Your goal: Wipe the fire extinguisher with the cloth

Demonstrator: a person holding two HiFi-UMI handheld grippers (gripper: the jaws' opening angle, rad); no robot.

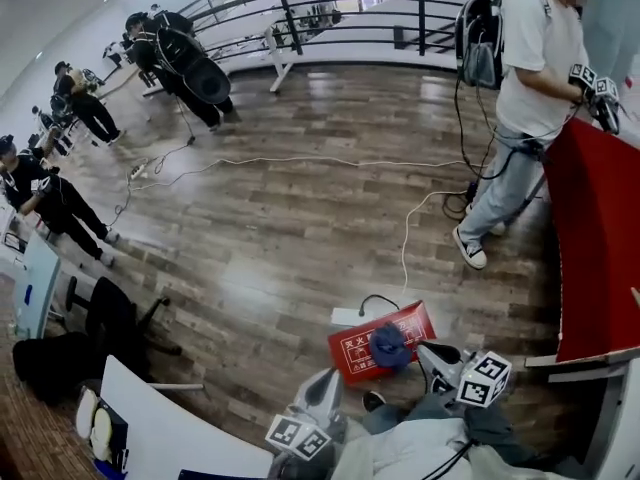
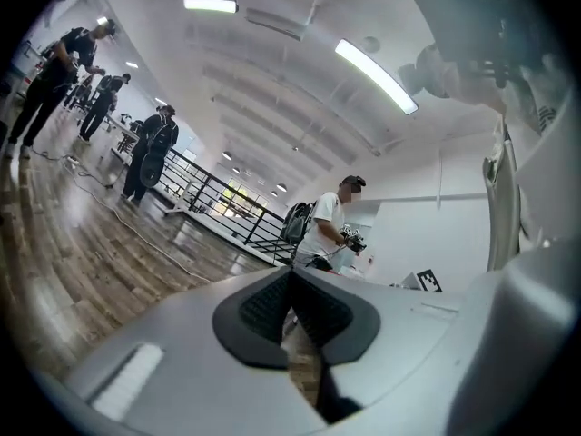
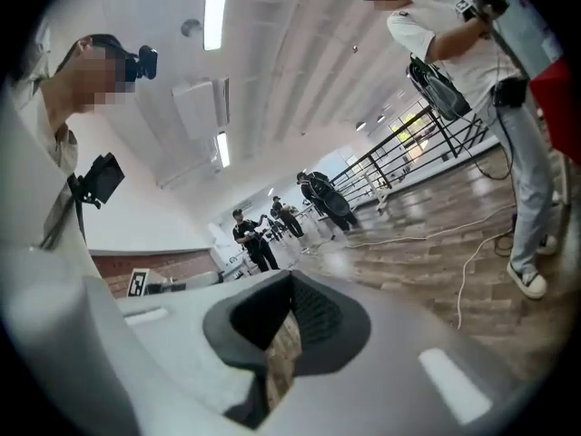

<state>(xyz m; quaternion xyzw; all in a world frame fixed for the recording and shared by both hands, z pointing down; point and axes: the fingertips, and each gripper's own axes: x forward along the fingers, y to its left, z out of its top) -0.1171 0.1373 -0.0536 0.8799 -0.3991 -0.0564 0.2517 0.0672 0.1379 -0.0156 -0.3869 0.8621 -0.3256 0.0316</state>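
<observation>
Though they blur, white characters (image 1: pixel 357 349) mark the red box (image 1: pixel 416 323).

Both grippers sit at the bottom edge of the head view, side by side; the left gripper (image 1: pixel 325 383) points up-frame, its fingers (image 2: pixel 263 309) closed together with nothing between them; the right gripper (image 1: pixel 428 353) angles up-left, its fingers (image 3: pixel 320 321) likewise pressed together, empty.
</observation>
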